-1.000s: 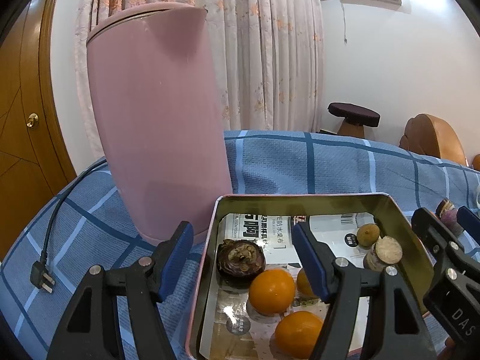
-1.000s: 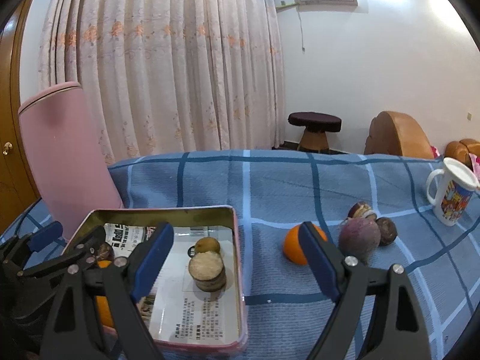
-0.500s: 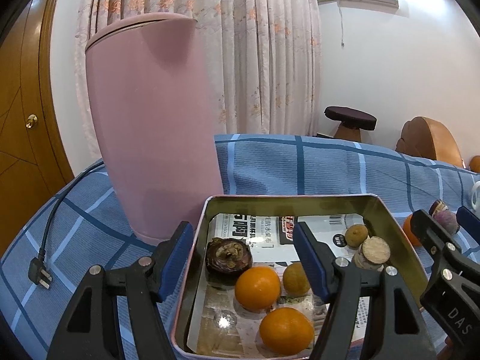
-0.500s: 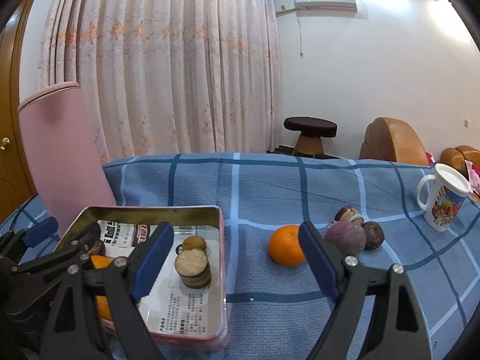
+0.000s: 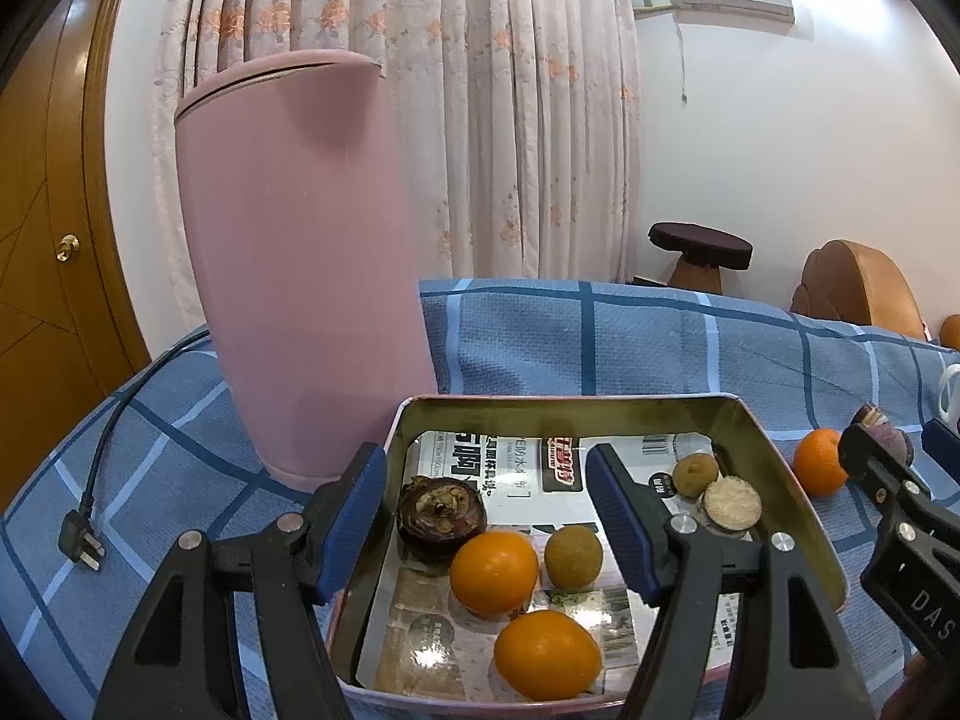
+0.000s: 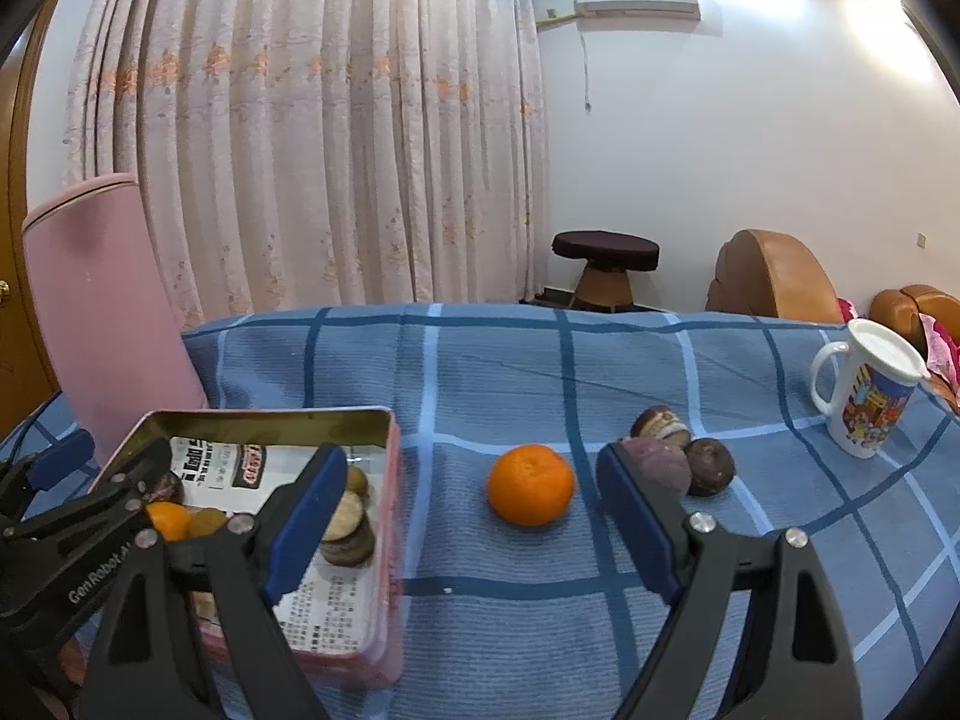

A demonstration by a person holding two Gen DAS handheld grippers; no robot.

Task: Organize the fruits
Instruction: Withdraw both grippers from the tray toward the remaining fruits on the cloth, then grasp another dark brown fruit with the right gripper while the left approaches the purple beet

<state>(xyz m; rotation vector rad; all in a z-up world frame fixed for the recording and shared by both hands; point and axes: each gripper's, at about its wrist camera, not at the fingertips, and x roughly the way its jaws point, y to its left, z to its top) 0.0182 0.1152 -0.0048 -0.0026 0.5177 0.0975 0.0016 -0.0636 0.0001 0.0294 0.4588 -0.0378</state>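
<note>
A metal tin tray [image 5: 576,405] lined with printed paper holds two oranges [image 5: 493,571], a dark mangosteen [image 5: 441,513], small brown fruits [image 5: 573,557] and a cut round piece [image 5: 731,504]. My left gripper [image 5: 486,516] hovers open above the tray's near half and grips nothing. In the right wrist view a loose orange [image 6: 531,483] lies on the blue checked cloth just right of the tray [image 6: 270,417]. My right gripper [image 6: 474,522] is open and short of that orange, which shows between its fingers untouched. A purple fruit [image 6: 657,468] and two dark ones [image 6: 710,466] lie further right.
A tall pink kettle [image 5: 300,264] stands against the tray's far left corner, and its black cord and plug [image 5: 81,546] trail off to the left. A white printed mug [image 6: 867,390] stands at the far right. A stool [image 6: 606,252] and chairs are beyond the table.
The right gripper has shifted to the right, so the loose orange now shows between its fingers rather than behind the right one. More of the tray shows in the left view. Both grippers stay open.
</note>
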